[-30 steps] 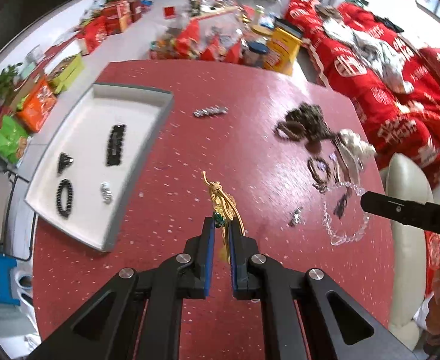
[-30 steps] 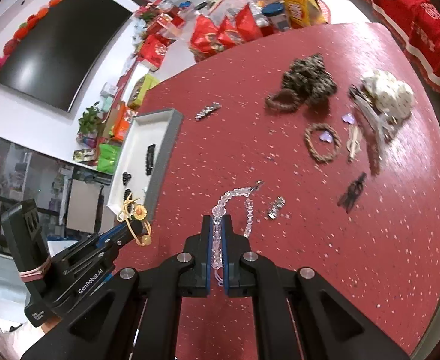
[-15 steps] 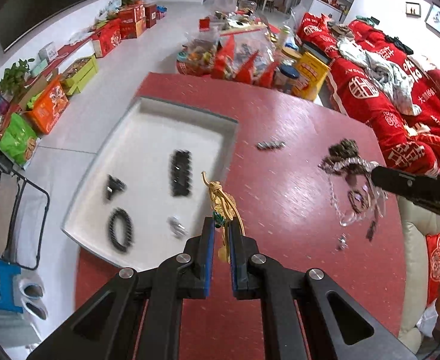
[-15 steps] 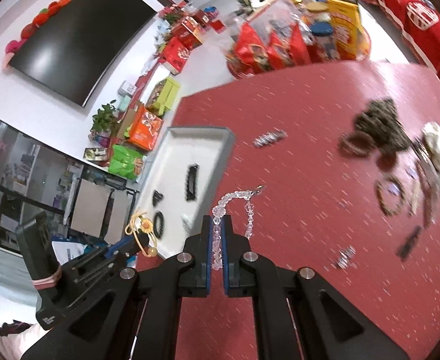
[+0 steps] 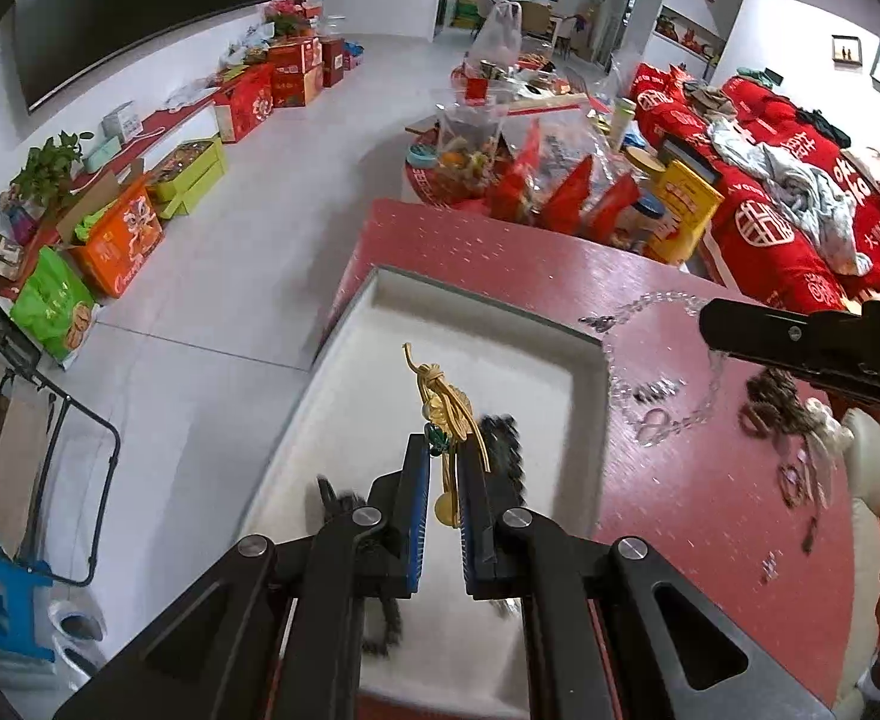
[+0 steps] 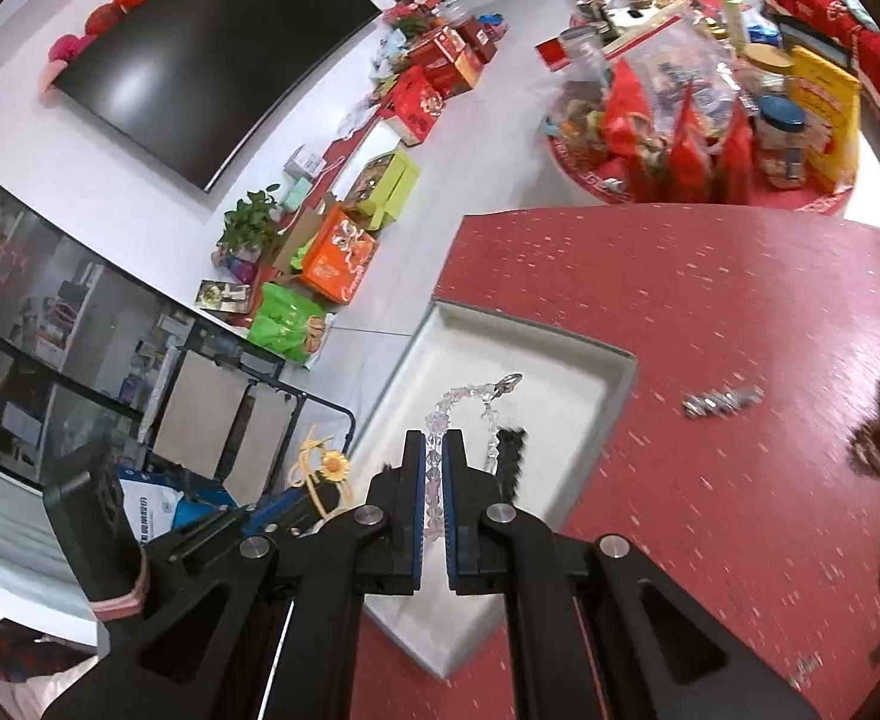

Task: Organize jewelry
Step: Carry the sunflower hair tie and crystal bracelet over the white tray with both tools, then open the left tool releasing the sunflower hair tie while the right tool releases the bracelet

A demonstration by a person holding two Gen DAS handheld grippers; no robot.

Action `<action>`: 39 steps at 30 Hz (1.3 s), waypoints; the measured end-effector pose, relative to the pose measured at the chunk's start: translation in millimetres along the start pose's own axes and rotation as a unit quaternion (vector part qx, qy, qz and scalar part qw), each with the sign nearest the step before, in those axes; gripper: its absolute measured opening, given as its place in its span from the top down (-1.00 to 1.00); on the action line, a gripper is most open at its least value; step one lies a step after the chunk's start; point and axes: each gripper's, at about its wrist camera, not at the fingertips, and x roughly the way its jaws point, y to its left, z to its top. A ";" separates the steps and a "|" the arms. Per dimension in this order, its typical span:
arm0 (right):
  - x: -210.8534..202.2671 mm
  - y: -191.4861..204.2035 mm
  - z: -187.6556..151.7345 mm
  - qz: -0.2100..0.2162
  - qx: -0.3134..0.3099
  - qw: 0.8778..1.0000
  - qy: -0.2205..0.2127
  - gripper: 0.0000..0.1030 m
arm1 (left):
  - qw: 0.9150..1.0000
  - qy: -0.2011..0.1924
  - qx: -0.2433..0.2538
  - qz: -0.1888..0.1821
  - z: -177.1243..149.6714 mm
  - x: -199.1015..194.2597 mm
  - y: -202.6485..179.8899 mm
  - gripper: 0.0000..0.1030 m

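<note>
Table top showing deep red, flecked with pale specks. On it, tray showing off-white inside, grey along the rim. Above the tray, left gripper, black with blue pads, gripping a gold cord ornament with a green bead. Right gripper, same black and blue, pinching a clear, faintly pink bead strand. Black beads lying in the tray.

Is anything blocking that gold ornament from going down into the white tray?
Nothing visible blocks it. The left gripper holds the gold ornament above bare floor of the white tray; a dark beaded bracelet lies just to its right.
</note>
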 end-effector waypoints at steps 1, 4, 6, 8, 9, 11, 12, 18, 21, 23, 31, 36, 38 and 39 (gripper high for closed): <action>8.5 -0.4 4.0 0.003 0.000 1.000 0.002 0.90 | 1.000 0.000 -0.001 0.001 1.9 5.3 2.7 0.79; 33.1 -4.9 11.0 0.010 0.004 1.000 0.008 0.90 | 1.000 0.000 -0.012 0.005 8.6 28.0 11.6 0.79; 50.9 -8.8 14.3 0.017 0.012 1.000 0.013 0.90 | 1.000 0.000 -0.014 0.009 11.9 41.7 14.8 0.79; 67.0 -10.4 17.1 0.024 0.019 0.999 0.016 0.90 | 1.000 0.002 -0.012 0.016 13.6 53.6 16.2 0.79; 74.8 -12.1 18.1 0.028 0.021 0.999 0.017 0.90 | 1.000 0.003 -0.010 0.018 14.7 61.1 17.1 0.79; 88.0 -14.9 20.5 0.030 0.022 0.999 0.018 0.90 | 1.000 0.005 -0.007 0.025 14.8 71.7 17.2 0.79; 93.7 -17.6 20.2 0.030 0.023 0.999 0.020 0.90 | 1.000 0.006 -0.004 0.027 14.5 77.5 17.0 0.79; 124.9 -44.3 16.9 -0.008 0.041 0.998 0.038 0.90 | 0.999 0.022 0.005 0.039 9.5 107.3 13.1 0.79; 129.9 -58.7 13.3 -0.035 0.047 0.997 0.046 0.90 | 0.998 0.028 0.012 0.049 6.2 117.0 9.0 0.79; 132.0 -66.4 12.4 -0.050 0.048 0.996 0.051 0.90 | 0.998 0.032 0.013 0.057 3.3 121.6 8.2 0.79; 147.8 -80.1 9.0 -0.099 0.047 0.991 0.075 0.89 | 0.996 0.054 0.010 0.070 -0.4 133.1 6.0 0.78; 154.6 -78.5 9.2 -0.115 0.038 0.989 0.087 0.88 | 0.995 0.061 0.016 0.074 0.1 132.9 5.2 0.78; 154.2 -79.4 9.9 -0.113 0.043 0.989 0.090 0.88 | 0.995 0.063 0.017 0.076 -0.2 131.3 4.6 0.78; 153.4 -80.1 11.0 -0.112 0.047 0.988 0.091 0.87 | 0.995 0.063 0.019 0.078 -0.3 130.3 5.1 0.78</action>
